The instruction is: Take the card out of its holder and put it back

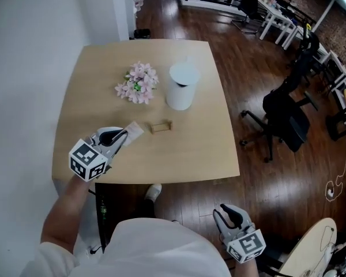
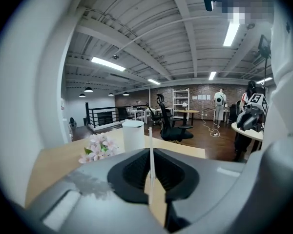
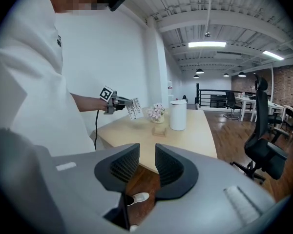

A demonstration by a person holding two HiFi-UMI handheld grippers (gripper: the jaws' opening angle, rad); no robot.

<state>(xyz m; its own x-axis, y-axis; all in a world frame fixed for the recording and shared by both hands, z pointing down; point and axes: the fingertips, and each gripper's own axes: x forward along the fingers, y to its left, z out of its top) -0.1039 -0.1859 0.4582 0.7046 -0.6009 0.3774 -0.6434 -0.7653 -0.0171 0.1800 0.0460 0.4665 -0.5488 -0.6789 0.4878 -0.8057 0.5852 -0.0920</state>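
The card [image 1: 135, 131] is held in the left hand-held gripper [image 1: 125, 136], with the jaws shut tight on it. It is kept up in the air above the worktop [image 1: 207, 149], out of its holder [image 1: 160, 126]. The holder, which seems to be a small wooden block, is seen on the worktop, near the card but apart from it. Pink flowers [image 1: 138, 83] and a white bin [image 1: 181, 86] are set behind it. The right hand-held gripper [image 1: 226, 214] is held low beside the worktop, jaws a little apart, with nothing between them.

- My left claw [image 1: 123, 136] reaches forward, tilted slightly down, jaws pinched shut on the card [image 1: 134, 130].
- My right claw [image 1: 226, 212] hangs low beside my body, jaws apart, gripping nothing.
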